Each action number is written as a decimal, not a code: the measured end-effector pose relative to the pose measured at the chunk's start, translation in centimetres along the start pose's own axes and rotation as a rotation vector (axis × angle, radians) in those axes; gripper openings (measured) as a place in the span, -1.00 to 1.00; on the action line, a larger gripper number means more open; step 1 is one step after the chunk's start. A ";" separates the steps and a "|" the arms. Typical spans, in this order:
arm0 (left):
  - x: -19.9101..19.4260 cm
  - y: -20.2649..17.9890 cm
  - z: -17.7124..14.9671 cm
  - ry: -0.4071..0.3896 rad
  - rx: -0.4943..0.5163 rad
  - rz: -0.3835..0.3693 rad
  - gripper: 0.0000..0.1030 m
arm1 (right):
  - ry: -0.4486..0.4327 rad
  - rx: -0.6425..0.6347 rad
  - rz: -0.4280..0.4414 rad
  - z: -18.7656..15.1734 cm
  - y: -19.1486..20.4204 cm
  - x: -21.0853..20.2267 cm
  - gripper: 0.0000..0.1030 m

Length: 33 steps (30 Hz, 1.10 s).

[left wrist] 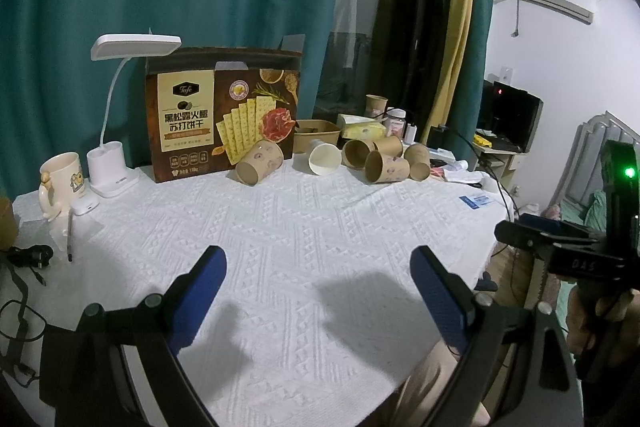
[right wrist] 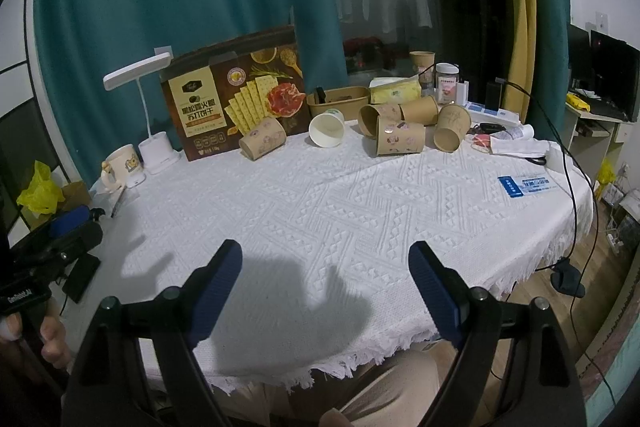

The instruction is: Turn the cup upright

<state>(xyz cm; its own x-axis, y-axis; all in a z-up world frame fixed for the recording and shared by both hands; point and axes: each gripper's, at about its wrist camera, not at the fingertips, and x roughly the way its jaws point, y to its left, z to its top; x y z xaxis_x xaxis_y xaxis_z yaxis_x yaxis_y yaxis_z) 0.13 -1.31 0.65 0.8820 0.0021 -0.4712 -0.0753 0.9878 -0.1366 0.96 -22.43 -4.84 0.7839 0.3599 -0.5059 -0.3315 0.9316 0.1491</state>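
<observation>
Left gripper (left wrist: 316, 277), right gripper (right wrist: 324, 273): both spread, empty, near table edge. Far paper cups (right wrist: 399, 139) lie clustered, touching; grabbing one risks rolling neighbours or crushing wall.

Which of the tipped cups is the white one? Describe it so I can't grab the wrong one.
Find the big cracker box standing at the back of the table. Just right of it, in front of the brown tray, one cup lies on its side, mouth toward the camera. It is the white cup; the other tipped cups are brown.
</observation>
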 end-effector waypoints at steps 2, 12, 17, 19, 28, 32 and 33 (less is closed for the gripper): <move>-0.1 0.0 -0.1 0.000 0.000 0.000 0.81 | -0.001 -0.001 0.000 0.0 0.1 0.0 0.62; -0.4 0.1 0.3 -0.004 -0.002 -0.007 0.81 | -0.004 0.000 0.001 0.2 -0.1 -0.2 0.62; -0.4 0.0 0.4 -0.006 -0.002 -0.008 0.81 | -0.005 0.000 0.001 0.4 -0.2 -0.3 0.62; -0.4 0.1 0.3 -0.007 -0.002 -0.008 0.81 | -0.006 0.000 0.001 0.4 -0.1 -0.3 0.62; -0.3 -0.1 0.6 -0.008 -0.002 -0.009 0.81 | -0.008 -0.001 0.001 0.6 -0.1 -0.4 0.62; -0.4 -0.1 0.7 -0.011 -0.001 -0.011 0.81 | -0.009 -0.001 0.000 0.7 -0.1 -0.4 0.62; -0.4 -0.1 0.9 -0.011 -0.001 -0.013 0.81 | -0.010 -0.001 -0.001 0.7 -0.2 -0.4 0.62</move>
<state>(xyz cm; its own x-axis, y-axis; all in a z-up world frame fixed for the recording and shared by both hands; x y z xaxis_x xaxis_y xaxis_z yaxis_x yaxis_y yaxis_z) 0.20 -1.28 1.66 0.8880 -0.0096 -0.4598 -0.0637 0.9876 -0.1436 1.09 -22.67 -4.07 0.7894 0.3592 -0.4978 -0.3308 0.9320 0.1480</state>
